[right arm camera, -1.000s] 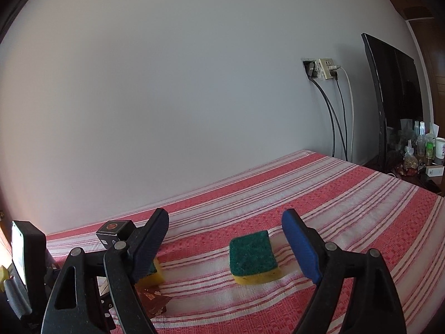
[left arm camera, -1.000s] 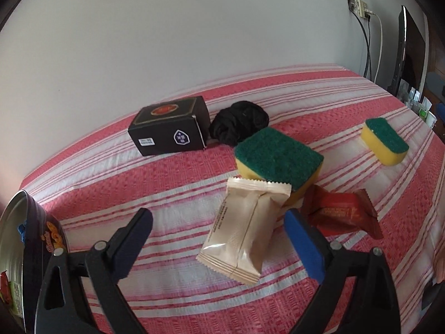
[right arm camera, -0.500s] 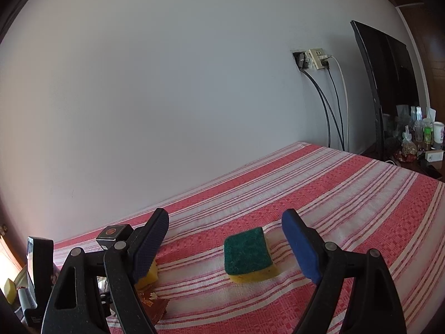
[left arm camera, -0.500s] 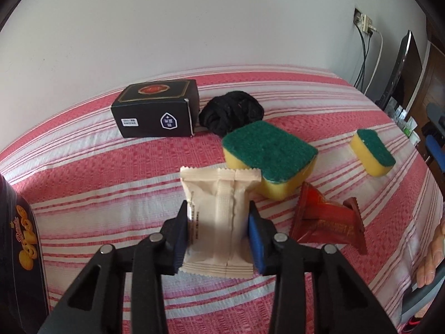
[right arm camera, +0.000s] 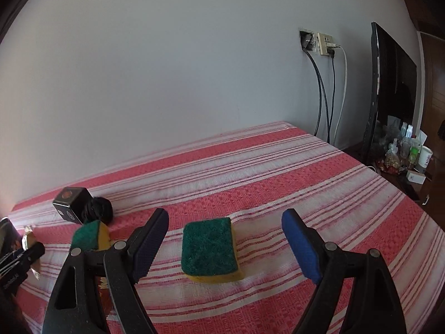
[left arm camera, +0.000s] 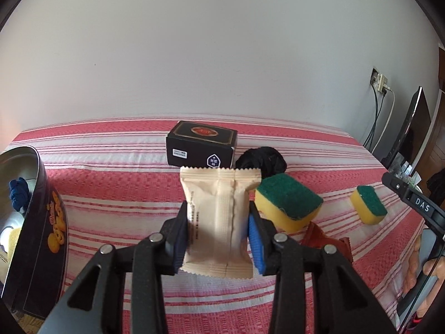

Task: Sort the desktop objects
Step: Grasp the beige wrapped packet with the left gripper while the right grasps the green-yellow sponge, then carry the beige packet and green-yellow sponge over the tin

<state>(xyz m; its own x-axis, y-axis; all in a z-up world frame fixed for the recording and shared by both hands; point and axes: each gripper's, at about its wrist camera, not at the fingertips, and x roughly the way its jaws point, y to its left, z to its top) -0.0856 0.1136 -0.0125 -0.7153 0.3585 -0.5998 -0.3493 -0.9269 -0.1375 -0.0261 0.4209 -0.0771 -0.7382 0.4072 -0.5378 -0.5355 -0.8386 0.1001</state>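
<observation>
My left gripper [left arm camera: 218, 240] is shut on a beige snack packet [left arm camera: 218, 217], held upright above the striped cloth. Behind it stand a black box [left arm camera: 201, 147] and a black bundle [left arm camera: 262, 161]. To the right lie a large green-and-yellow sponge [left arm camera: 287, 200], a small sponge [left arm camera: 368, 204] and a red packet [left arm camera: 324, 239], partly hidden by my finger. My right gripper [right arm camera: 222, 243] hangs open, its pads on either side of the small sponge [right arm camera: 208, 249] and apart from it. The large sponge [right arm camera: 90, 235] shows at its left.
A round dark tin [left arm camera: 36, 228] with several items inside stands at the left edge. A person's hand [left arm camera: 417, 272] holds the other gripper's handle at the right. Beyond the table's right end are wall sockets with cables [right arm camera: 322, 83], a monitor [right arm camera: 389, 91] and clutter [right arm camera: 403, 150].
My left gripper shut on the beige packet and lifted it upright off the cloth, turning toward the tin. My right gripper moved closer to the small sponge, which now sits lower between its pads.
</observation>
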